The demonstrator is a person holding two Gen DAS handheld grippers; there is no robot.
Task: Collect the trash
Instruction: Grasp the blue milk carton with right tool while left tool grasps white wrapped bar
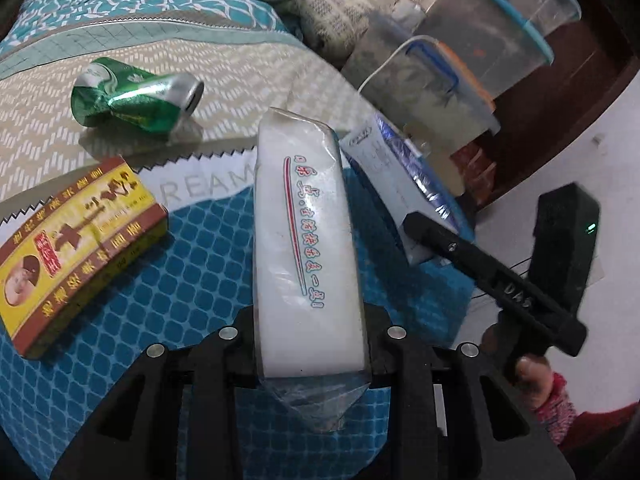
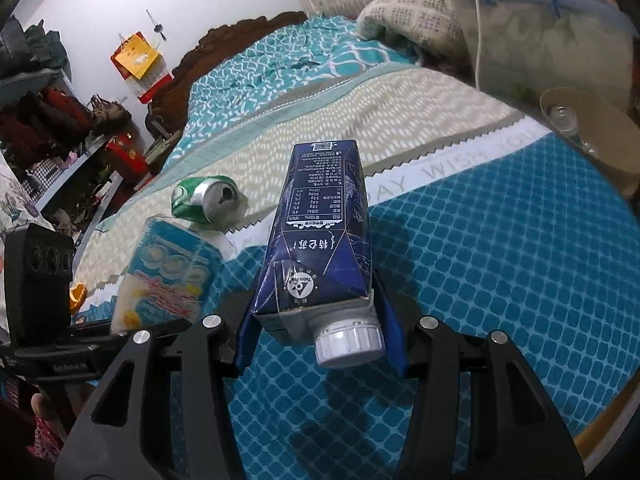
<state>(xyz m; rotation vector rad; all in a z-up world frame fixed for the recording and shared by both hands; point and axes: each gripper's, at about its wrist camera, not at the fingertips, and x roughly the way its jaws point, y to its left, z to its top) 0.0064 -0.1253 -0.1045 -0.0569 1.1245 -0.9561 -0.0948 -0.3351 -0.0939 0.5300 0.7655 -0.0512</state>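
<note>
1 yellow box (image 1: 80, 248) shows only left-wrist.

hidden: tissue pack (image 1: 308, 240) covers left tongs' pads | blurred: glass (image 2: 568, 120) | cut off: storage box (image 2: 552, 32)

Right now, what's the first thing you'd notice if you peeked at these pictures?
Each gripper holds some trash up over the bed: the left gripper pinches a white tissue pack, the right gripper a dark blue milk carton. Behind them a crushed green can lies on the blanket.
</note>
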